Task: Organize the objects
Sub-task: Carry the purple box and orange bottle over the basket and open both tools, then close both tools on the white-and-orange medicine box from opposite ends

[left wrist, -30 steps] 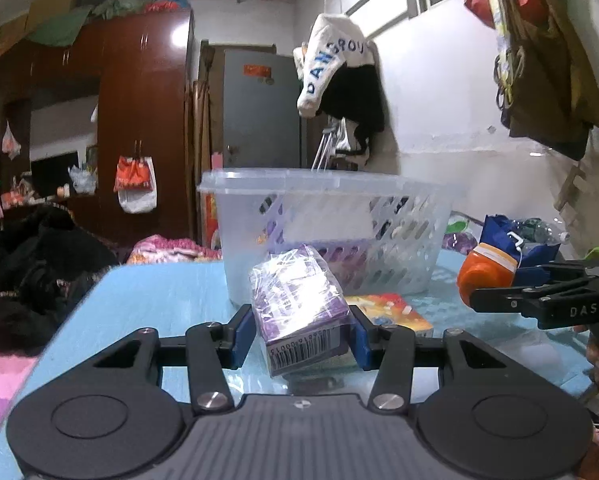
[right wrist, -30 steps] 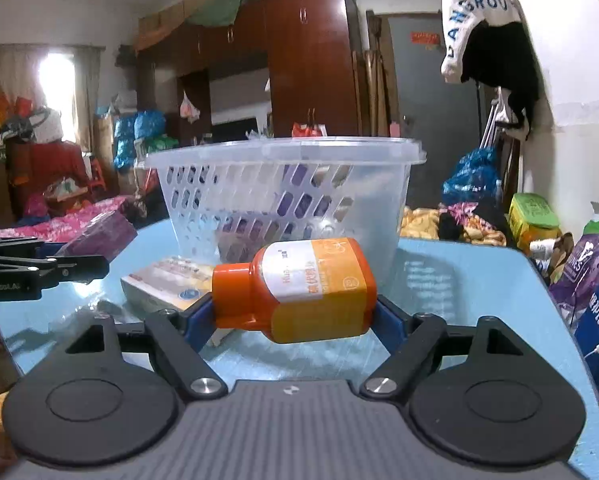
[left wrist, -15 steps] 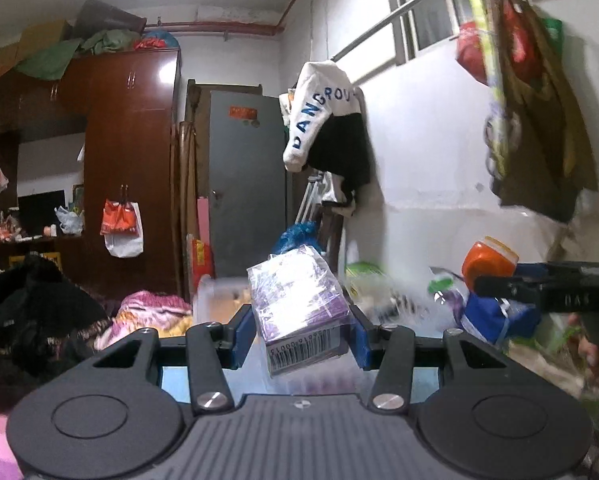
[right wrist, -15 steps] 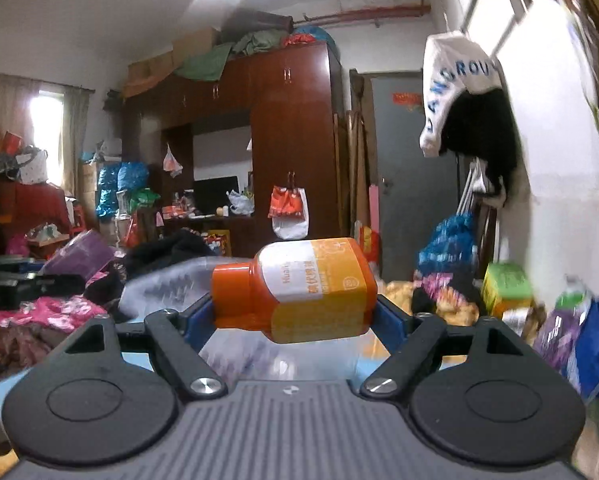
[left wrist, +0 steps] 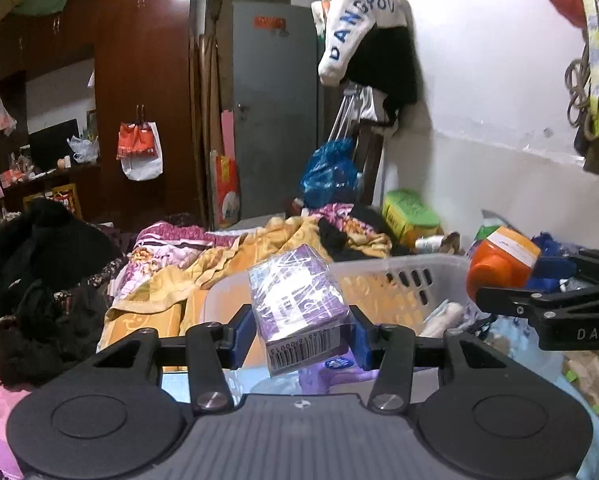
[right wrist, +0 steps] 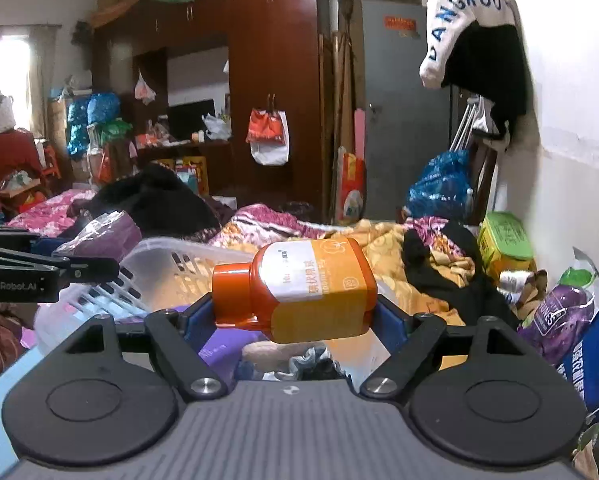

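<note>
Above the white basket (left wrist: 399,276), the left gripper (left wrist: 299,330) clamps the purple box (left wrist: 295,300) and the right gripper (right wrist: 295,312) grips the orange bottle (right wrist: 303,288) (lying sideways). Dropped together, they could collide and bounce off the rim.
</note>
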`<state>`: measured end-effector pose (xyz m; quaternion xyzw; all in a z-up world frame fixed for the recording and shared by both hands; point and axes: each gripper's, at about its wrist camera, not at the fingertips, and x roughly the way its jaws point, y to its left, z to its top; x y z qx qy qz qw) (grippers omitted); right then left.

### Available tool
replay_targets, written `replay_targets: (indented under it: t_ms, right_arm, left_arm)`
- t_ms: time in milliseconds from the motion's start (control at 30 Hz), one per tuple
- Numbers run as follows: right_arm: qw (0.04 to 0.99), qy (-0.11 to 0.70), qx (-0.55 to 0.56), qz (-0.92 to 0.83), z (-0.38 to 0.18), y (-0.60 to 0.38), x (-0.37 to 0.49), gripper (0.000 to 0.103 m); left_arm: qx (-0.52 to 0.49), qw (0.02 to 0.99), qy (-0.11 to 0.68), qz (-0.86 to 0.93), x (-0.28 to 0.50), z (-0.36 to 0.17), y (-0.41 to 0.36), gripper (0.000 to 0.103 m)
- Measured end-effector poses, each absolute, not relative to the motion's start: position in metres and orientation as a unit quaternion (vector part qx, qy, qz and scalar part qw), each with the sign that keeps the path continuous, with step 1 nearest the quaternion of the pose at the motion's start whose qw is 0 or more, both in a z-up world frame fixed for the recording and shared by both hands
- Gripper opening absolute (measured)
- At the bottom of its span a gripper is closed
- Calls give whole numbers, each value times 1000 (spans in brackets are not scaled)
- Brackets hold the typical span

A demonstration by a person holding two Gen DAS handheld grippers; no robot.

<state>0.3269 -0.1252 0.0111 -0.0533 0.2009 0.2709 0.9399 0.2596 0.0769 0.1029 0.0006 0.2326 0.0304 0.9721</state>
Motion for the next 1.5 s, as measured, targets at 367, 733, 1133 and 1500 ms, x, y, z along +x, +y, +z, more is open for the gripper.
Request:
replay_targets:
  t_ms: [367, 733, 1133, 1500]
  right_arm:
    - [939, 214, -59, 262, 3, -120, 326, 83]
    - [945, 177, -48, 271, 10, -132, 303, 103]
    - [949, 145, -32, 279, -15, -161, 235, 103]
    - [938, 170, -34, 302, -52, -165, 220, 103]
  left_arm:
    - [11, 968, 248, 41, 274, 96, 77, 52]
    - [18, 982, 185, 34, 242, 98, 68, 94]
    - [22, 991, 126, -28, 133, 49, 58, 94]
    - [12, 986, 161, -41, 118, 2, 69, 94]
